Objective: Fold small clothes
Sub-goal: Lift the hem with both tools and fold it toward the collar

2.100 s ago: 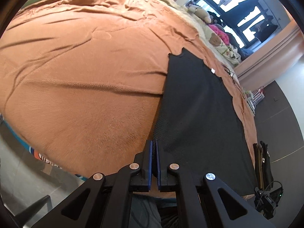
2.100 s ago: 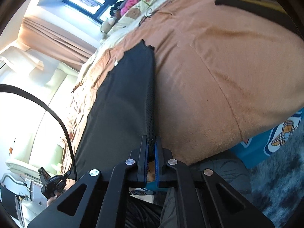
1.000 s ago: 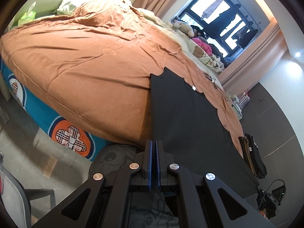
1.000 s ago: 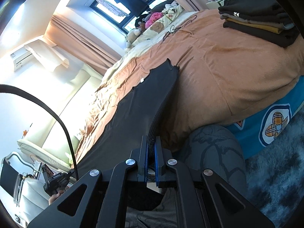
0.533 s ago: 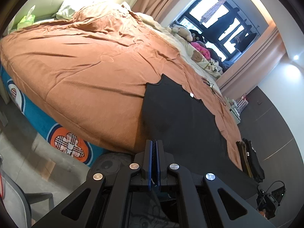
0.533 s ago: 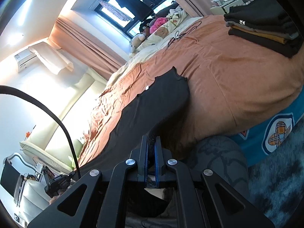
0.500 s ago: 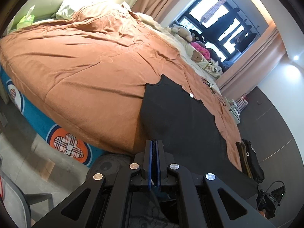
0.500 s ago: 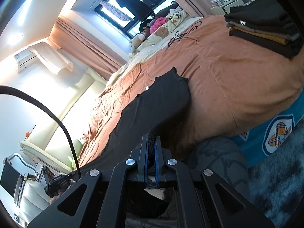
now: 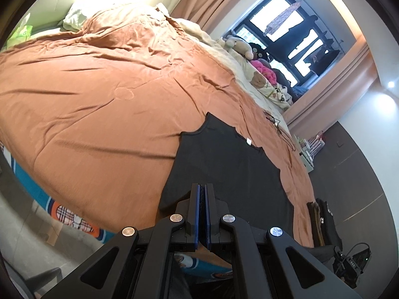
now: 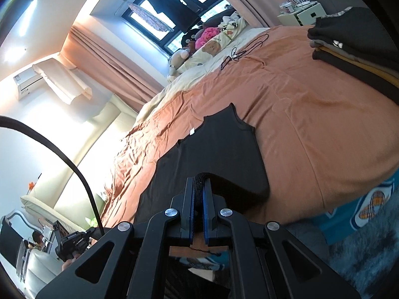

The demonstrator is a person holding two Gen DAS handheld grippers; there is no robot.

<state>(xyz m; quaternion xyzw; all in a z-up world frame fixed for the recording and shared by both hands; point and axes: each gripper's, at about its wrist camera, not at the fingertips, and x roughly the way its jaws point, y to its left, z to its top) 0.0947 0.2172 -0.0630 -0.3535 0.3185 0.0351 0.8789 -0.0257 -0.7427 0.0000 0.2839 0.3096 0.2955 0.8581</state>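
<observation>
While both my claws, left claw [image 9: 202, 194] and right claw [image 10: 198, 186], pinch the black garment [image 9: 232, 164] on the bed [image 9: 99, 94], uneven pulling could skew its fold.

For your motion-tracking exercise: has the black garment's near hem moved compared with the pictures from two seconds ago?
Yes. The black garment, clamped in the left gripper and right gripper, has had its near hem carried up the orange bedspread, towards the collar.

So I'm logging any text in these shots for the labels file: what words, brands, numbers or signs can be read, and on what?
None can be read.
White tag at the black garment neckline: too small to read.
White mark on the folded clothes stack: blurred, unreadable.
Checked-heart badges on the blue bed sheet: pictures, no legible lettering.
</observation>
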